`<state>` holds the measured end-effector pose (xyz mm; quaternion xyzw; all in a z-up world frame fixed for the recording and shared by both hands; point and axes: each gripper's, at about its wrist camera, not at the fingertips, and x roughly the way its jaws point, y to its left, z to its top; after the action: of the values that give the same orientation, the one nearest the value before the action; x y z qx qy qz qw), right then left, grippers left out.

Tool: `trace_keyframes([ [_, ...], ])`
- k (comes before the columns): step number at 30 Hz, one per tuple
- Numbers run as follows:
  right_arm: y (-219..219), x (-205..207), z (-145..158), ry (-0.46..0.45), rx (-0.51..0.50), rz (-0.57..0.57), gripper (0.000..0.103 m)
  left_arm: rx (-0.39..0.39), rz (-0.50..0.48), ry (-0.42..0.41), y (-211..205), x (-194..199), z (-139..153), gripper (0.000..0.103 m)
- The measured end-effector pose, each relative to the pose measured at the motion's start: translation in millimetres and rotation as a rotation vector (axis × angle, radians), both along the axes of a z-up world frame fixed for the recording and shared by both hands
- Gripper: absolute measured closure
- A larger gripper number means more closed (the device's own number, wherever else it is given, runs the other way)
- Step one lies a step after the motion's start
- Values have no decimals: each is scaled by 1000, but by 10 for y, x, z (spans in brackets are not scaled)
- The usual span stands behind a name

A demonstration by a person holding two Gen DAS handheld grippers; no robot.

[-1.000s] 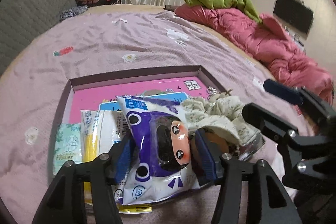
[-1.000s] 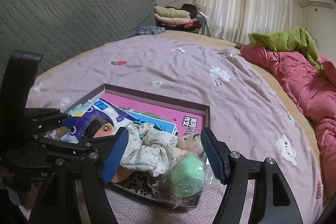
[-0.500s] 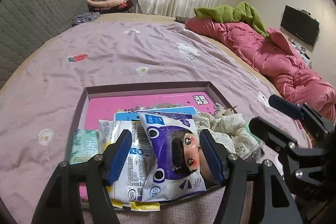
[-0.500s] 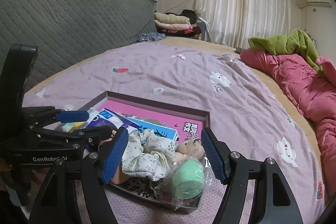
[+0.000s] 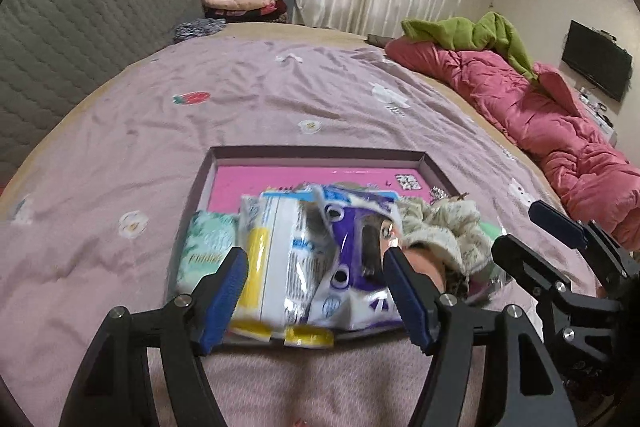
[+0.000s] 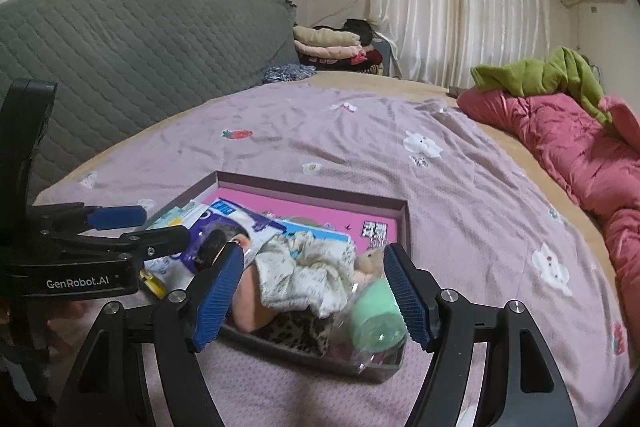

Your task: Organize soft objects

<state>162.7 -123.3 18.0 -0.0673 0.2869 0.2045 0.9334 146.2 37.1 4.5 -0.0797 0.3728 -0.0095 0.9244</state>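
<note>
Packets (image 5: pixel 320 259) and cloth (image 6: pixel 304 271) packed in box (image 5: pixel 320 153) on bed.
Left claw (image 5: pixel 316 291) has just been opening, empty; right claw (image 6: pixel 316 291) apart; little seems left.

Black angular frames with silver screws carry blue ribbed fingers (image 6: pixel 218 297) — one frame lettered GenRobot.AI in white.

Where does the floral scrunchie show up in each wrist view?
Left wrist view: the floral scrunchie lies right of centre, at the right end of the box, beside the purple packet.
Right wrist view: it sits low centre, between the right tool's fingers.
Shared landmark: the box's pink floor.
</note>
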Motion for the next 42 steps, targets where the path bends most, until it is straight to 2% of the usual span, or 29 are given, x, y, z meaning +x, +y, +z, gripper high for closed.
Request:
trace_keyframes([
  [8, -24, -341, -115, 75, -5, -20, 29, 34, 51, 43, -62, -319, -51, 33],
  [12, -63, -491, -184, 120, -17, -51, 29, 17, 66, 74, -54, -506, -92, 33],
  [15, -72, -604, -206, 128, -47, -64, 29, 24, 77, 85, -72, -616, -101, 33],
  [42, -99, -1382, -84, 175, -36, -72, 29, 30, 75, 122, -199, -1315, -32, 33],
])
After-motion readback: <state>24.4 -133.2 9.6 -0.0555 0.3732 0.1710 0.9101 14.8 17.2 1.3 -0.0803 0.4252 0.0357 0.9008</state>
